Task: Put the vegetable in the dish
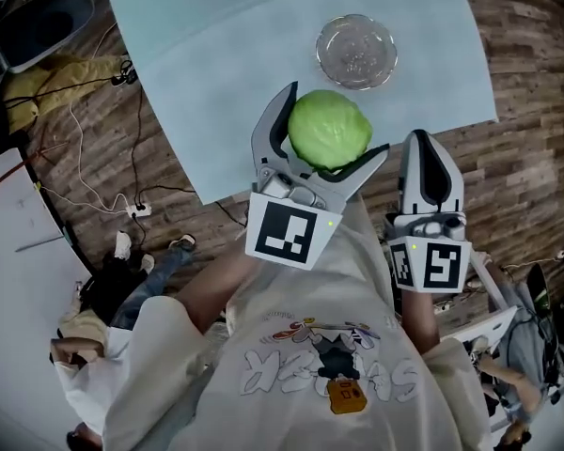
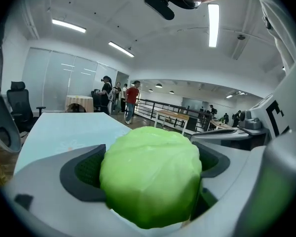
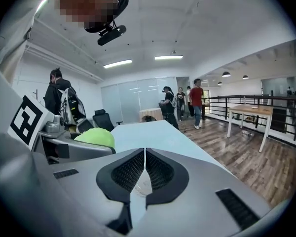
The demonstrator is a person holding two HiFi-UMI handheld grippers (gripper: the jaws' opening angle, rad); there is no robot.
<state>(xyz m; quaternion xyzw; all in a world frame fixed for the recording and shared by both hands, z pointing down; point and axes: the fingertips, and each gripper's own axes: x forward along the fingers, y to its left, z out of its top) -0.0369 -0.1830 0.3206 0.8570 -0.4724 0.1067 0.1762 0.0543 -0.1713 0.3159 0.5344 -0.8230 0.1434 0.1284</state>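
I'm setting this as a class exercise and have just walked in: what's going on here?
A person's left gripper is shut on a cabbage, held over the near edge of the table. The dish sits empty farther along it. The right gripper is shut on nothing, beside the left one.

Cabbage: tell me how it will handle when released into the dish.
The cabbage is round, so it will likely roll if dropped off-centre in the shallow dish. Its surface looks smooth, so possibly slippery. It shows no dent in the left hand-held gripper, so it is probably firm.
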